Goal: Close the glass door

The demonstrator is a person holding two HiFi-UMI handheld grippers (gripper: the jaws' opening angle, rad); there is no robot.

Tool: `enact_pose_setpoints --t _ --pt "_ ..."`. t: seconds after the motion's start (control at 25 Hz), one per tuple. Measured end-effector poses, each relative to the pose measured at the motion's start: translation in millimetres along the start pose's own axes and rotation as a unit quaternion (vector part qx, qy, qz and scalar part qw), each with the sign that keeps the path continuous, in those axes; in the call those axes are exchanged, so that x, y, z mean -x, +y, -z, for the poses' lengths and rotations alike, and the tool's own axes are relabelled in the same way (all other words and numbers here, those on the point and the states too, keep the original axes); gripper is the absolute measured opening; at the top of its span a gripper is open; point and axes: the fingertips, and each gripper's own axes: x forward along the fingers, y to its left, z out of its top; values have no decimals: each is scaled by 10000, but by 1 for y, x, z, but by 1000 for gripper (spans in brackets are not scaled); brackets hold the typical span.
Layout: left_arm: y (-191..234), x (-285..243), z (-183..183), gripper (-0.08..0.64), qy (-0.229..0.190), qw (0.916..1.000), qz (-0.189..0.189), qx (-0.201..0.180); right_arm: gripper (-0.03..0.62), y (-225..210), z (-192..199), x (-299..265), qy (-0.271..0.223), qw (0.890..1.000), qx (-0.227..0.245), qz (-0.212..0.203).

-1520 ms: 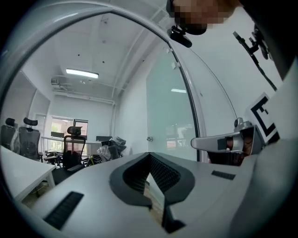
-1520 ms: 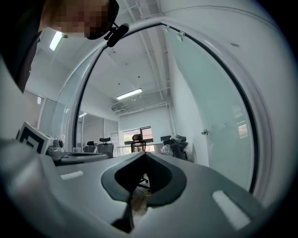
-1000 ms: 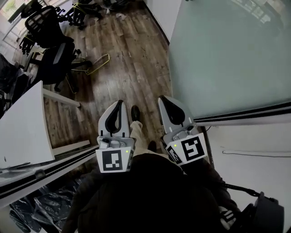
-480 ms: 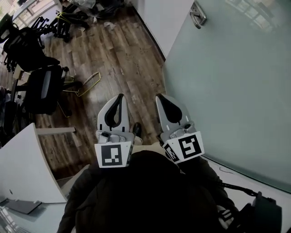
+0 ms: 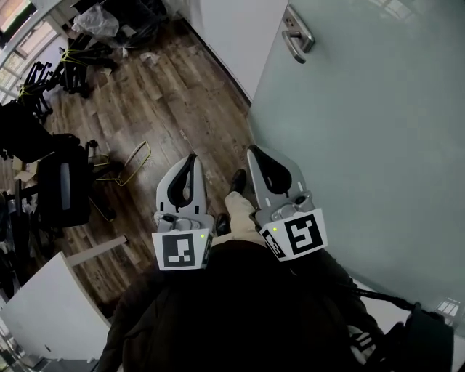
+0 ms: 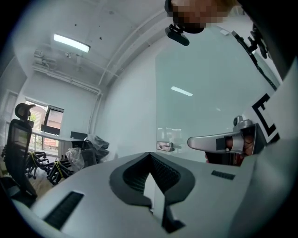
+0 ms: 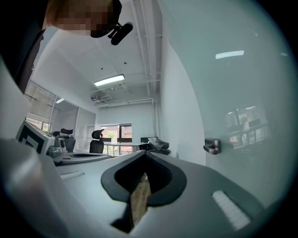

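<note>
Grippers empty, jaws together: left gripper [image 5: 192, 155], right gripper [image 5: 253, 150].

The brown wood-plank floor [image 5: 182, 94] carries black mesh office chairs [image 5: 62, 185] along its left side. A bent yellow wire frame [image 5: 131, 163] lies just beside them. A clear plastic bag [image 5: 94, 22] sits at the far end, and a white desk [image 5: 43, 320] stands at the near left.

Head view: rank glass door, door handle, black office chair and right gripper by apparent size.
1. glass door, by far.
2. black office chair and right gripper look alike; the gripper is nearer the camera, so unranked.
3. door handle, smallest.
</note>
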Motion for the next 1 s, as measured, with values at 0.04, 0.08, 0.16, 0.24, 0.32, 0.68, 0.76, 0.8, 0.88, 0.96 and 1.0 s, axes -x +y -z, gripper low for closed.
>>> enact_pose_setpoints --t 0.04,0.08,0.16,0.24,0.32,0.68,0.76,0.8,0.88,0.96,1.0 --pt "0 -15 1 -3 -46 10000 47 -1 2 -11 1 -7 -10 10000 22 43" --pt "-1 -33 1 -3 -111 9999 77 11 2 -25 4 -16 -22 10000 44 86" --pt "-1 -77 8 -3 -74 9999 137 -4 2 -58 11 -37 -66 9998 42 167" --pt "-3 -121 17 -3 28 9995 306 -110 2 -88 15 -61 -154 9996 -88 216" --pt "-8 -166 17 -3 41 9985 500 -203 2 -116 11 -87 -285 9991 -223 212" --pt "-44 -322 -13 -3 -256 9908 1243 -461 3 -232 -43 -152 -746 9953 188 588" --pt "-44 -343 -17 -3 -347 9904 1284 -378 11 -247 -46 -160 -766 9941 301 712" --pt "-44 -352 -19 -3 -387 9897 1333 -355 30 -253 -46 -164 -737 9934 401 782" --pt "-46 -368 -18 -3 -362 9874 1495 -362 46 -265 -44 -172 -580 9922 616 913" --pt "-48 -386 -19 -3 -372 9864 1585 -227 72 -278 -35 -178 -356 9908 766 1053" --pt "-50 -394 -18 -3 -343 9857 1638 -183 79 -284 -29 -180 -243 9903 792 1115"
